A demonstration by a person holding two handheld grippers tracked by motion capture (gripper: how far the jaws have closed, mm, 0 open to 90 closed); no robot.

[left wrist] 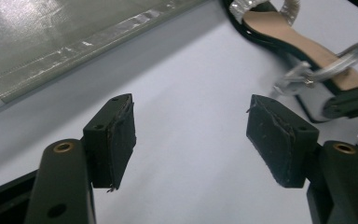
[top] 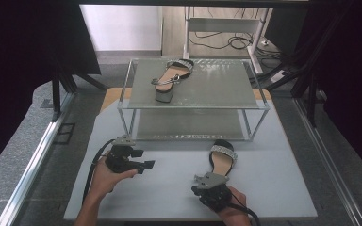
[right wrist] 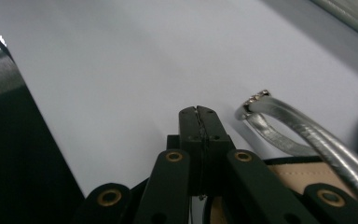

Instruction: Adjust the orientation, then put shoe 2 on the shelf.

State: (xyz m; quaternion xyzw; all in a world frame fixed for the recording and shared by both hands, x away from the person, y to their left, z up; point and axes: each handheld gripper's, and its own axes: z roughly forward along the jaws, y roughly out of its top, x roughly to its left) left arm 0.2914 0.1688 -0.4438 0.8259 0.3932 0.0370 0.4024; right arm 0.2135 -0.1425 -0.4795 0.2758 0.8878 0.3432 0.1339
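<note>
Two sandals: one (top: pixel 171 76) on shelf (top: pixel 195 104), one (top: pixel 222 158) on table (top: pixel 169 188).

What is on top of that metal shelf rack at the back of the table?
One black sandal with a sparkly strap lies on the upper shelf of the rack. The lower shelf beneath looks bare, though the upper shelf covers much of it.

Looks like a lab or test rig, not a home: grey tabletop (top: pixel 169 188) boxed in by aluminium framing rails (top: pixel 33 160), black curtains (top: pixel 23 42) hung on both sides, loose cables (top: pixel 226 42) on the wood floor at the back, plus a bare metal two-tier rack (top: pixel 193 106) w/ sandals as props.
</note>
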